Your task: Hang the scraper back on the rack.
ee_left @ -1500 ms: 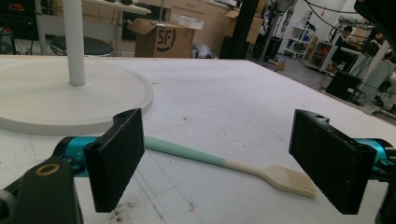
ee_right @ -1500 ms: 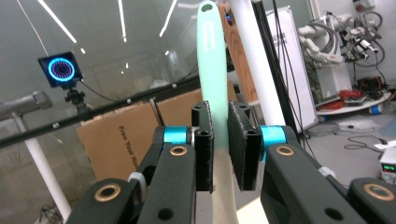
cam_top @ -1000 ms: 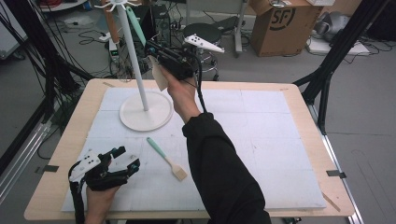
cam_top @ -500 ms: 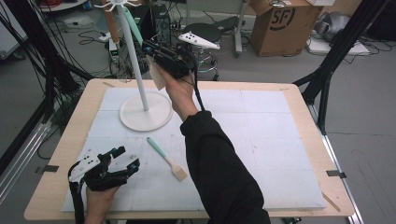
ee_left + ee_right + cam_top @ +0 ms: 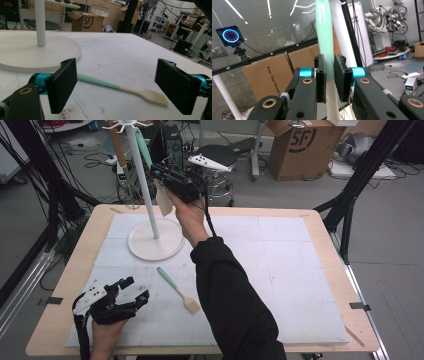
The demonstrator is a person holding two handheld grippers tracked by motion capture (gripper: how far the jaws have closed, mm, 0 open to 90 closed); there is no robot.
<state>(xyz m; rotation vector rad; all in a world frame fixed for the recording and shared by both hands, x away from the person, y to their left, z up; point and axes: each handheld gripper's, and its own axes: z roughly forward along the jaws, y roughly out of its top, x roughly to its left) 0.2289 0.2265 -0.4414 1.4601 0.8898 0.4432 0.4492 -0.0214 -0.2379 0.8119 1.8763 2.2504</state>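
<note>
My right gripper [image 5: 172,176] is raised beside the white stand's pole [image 5: 145,185], above its round base [image 5: 156,239]. It is shut on a utensil with a mint handle [image 5: 142,144] and a cream head [image 5: 164,202]. In the right gripper view the pads clamp the mint handle [image 5: 323,30] where it meets the cream part, with my right gripper [image 5: 329,77] upright and the pole [image 5: 340,32] just behind. My left gripper [image 5: 132,290] rests at the table's front left, open. A mint-handled brush [image 5: 120,87] lies on the mat just beyond its jaws, untouched.
The stand's hooks [image 5: 122,125] spread at its top. The base [image 5: 37,55] sits left of the brush [image 5: 177,290]. A white mat [image 5: 280,270] covers the wooden table. Behind the table are a stool [image 5: 220,155], a cardboard box [image 5: 300,145] and cables on the floor.
My right gripper has edged slightly up and left along the pole, still holding the utensil. The left gripper and the brush have not moved.
</note>
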